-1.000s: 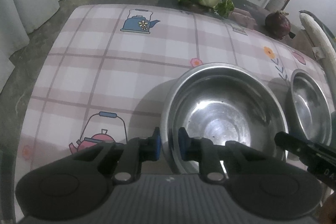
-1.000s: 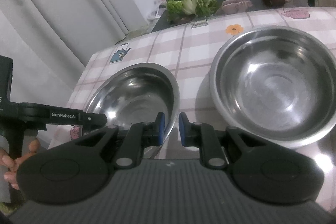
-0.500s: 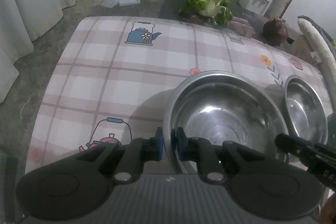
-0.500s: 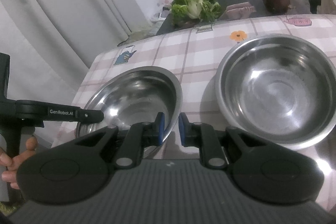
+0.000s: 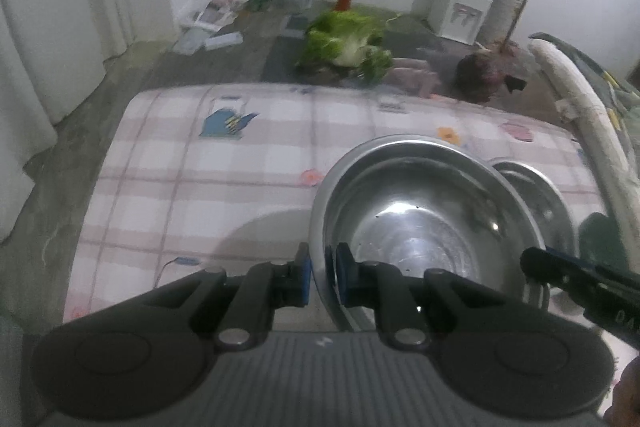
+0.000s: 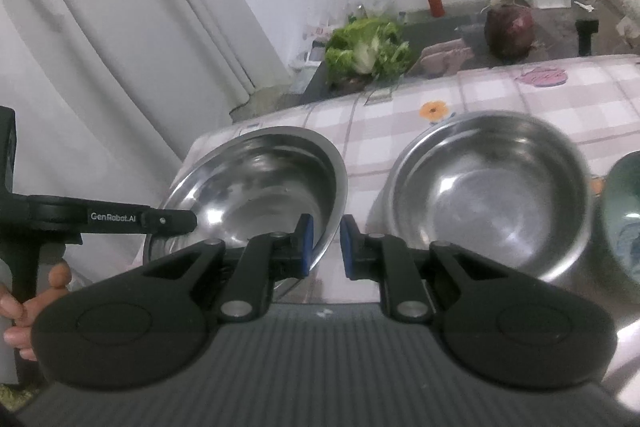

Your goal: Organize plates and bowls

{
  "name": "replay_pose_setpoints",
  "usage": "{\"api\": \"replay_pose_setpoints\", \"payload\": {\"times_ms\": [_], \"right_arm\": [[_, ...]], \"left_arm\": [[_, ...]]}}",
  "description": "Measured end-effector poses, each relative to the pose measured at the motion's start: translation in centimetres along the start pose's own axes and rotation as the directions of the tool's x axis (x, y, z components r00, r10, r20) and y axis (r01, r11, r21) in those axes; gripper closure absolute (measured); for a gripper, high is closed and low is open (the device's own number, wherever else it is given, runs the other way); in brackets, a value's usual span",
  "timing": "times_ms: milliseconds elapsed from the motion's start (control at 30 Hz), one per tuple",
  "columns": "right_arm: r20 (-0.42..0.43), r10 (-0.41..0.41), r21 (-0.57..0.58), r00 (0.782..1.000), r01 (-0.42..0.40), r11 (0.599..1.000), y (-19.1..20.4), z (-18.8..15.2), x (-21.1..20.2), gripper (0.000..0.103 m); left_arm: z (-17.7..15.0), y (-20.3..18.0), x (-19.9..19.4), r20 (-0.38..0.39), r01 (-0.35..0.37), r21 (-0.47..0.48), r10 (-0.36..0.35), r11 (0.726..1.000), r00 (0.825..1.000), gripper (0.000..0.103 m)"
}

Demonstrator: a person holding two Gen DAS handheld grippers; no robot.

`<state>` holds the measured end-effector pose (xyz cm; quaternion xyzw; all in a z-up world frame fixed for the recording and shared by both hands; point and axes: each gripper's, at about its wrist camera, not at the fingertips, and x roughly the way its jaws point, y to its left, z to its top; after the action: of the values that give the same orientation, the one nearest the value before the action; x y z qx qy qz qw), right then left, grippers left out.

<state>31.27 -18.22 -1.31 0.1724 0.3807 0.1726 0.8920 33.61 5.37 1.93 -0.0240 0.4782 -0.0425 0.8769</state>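
A steel bowl [image 5: 424, 223] is lifted off the checked tablecloth [image 5: 208, 163], tilted. My left gripper [image 5: 322, 277] is shut on its near left rim. My right gripper [image 6: 323, 245] is shut on the same bowl's [image 6: 260, 187] right rim. A second steel bowl [image 6: 492, 195] sits on the cloth to the right; in the left wrist view it [image 5: 536, 199] is partly hidden behind the lifted bowl. The left gripper's arm [image 6: 96, 217] shows at the left in the right wrist view.
A teal ceramic bowl [image 6: 624, 211] sits at the right edge. Past the table's far edge lie a lettuce head [image 5: 348, 47], a dark purple vegetable [image 6: 510, 31] and a red bottle [image 6: 435, 1]. Curtains hang on the left. A water dispenser [image 5: 464, 3] stands at the back.
Both grippers have lifted the gripped bowl up off the cloth and carried it right, so that it now overlaps the second bowl in the left wrist view.
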Motion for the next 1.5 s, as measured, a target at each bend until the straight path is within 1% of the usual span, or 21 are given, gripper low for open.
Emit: {"api": "replay_pose_setpoints", "payload": {"times_ms": [100,233,367,467,567,667,733,867,967,1000,1033,1100,1133,1233,1300,1333,1367,1400,1500], "right_arm": [[0.022,-0.014,0.015,1.000,0.014,1.000,-1.7,0.6,-1.8,0.089],[0.044,-0.064,0.029,0.997,0.063,0.998,-4.4,1.5,-4.0,0.089],[0.059,-0.118,0.042,0.991,0.115,0.992,-7.3,2.0,-5.7,0.088],[0.056,-0.154,0.054,0.986,0.151,0.987,-9.4,2.1,-6.3,0.088],[0.040,-0.190,0.052,0.981,0.188,0.981,-11.1,1.8,-5.7,0.088],[0.022,-0.216,0.040,0.976,0.215,0.976,-12.5,1.4,-5.0,0.088],[0.013,-0.221,0.030,0.975,0.221,0.975,-12.9,1.4,-4.2,0.087],[0.012,-0.227,0.002,0.974,0.227,0.974,-13.1,1.5,-3.2,0.085],[0.012,-0.228,-0.033,0.974,0.228,0.973,-12.8,1.9,-3.0,0.075],[0.016,-0.230,-0.044,0.973,0.231,0.972,-12.7,2.1,-3.0,0.068],[0.025,-0.234,-0.056,0.972,0.235,0.970,-12.5,2.3,-3.1,0.059],[0.054,-0.244,-0.082,0.968,0.248,0.965,-12.1,2.8,-3.3,0.054],[0.062,-0.248,-0.088,0.967,0.253,0.963,-12.1,3.0,-3.5,0.054],[0.067,-0.257,-0.087,0.964,0.262,0.961,-12.4,4.2,-2.9,0.054],[0.060,-0.268,-0.090,0.961,0.273,0.958,-12.6,5.0,-1.8,0.055],[0.058,-0.275,-0.092,0.960,0.279,0.956,-12.7,5.3,-1.3,0.059],[0.054,-0.283,-0.100,0.958,0.287,0.953,-12.7,5.6,-0.7,0.062],[0.043,-0.293,-0.113,0.955,0.296,0.948,-12.7,5.9,0.2,0.068],[0.002,-0.313,-0.139,0.950,0.311,0.940,-12.8,6.1,2.2,0.074]], "left_arm": [[0.7,-2.4,0.0,0.010,0.023,0.022,-0.023,0.999,1.000,0.089],[1.5,-6.1,1.0,0.003,0.055,0.062,-0.056,0.997,0.998,0.089],[1.9,-9.8,3.0,-0.021,0.082,0.099,-0.080,0.992,0.997,0.088],[1.9,-11.6,5.0,-0.047,0.091,0.104,-0.086,0.990,0.995,0.087],[1.6,-13.1,7.0,-0.075,0.083,0.109,-0.075,0.991,0.994,0.086],[1.2,-13.9,8.2,-0.088,0.070,0.113,-0.061,0.991,0.994,0.086],[1.0,-14.3,8.3,-0.067,0.050,0.134,-0.041,0.990,0.997,0.086],[1.3,-14.6,8.3,-0.064,0.034,0.152,-0.025,0.988,0.998,0.085],[1.5,-14.5,7.9,-0.038,0.023,0.168,-0.017,0.985,0.999,0.082],[1.5,-14.5,7.7,-0.030,0.023,0.172,-0.018,0.985,0.999,0.082],[1.5,-14.4,7.4,-0.023,0.023,0.175,-0.019,0.984,1.000,0.080],[1.5,-14.1,7.1,-0.008,0.023,0.175,-0.022,0.984,1.000,0.073],[1.6,-14.0,7.2,-0.007,0.024,0.178,-0.023,0.984,1.000,0.069],[1.5,-14.0,7.9,-0.031,0.016,0.184,-0.010,0.983,0.999,0.069],[1.3,-14.1,8.8,-0.060,0.008,0.186,0.003,0.983,0.998,0.069],[1.2,-14.1,9.2,-0.070,0.006,0.186,0.008,0.983,0.998,0.069],[1.0,-14.1,9.5,-0.075,0.003,0.185,0.011,0.983,0.997,0.072],[0.8,-14.0,9.8,-0.077,-0.001,0.184,0.015,0.983,0.997,0.073],[0.7,-13.6,9.9,-0.071,0.012,0.166,0.000,0.986,0.997,0.074]]}}
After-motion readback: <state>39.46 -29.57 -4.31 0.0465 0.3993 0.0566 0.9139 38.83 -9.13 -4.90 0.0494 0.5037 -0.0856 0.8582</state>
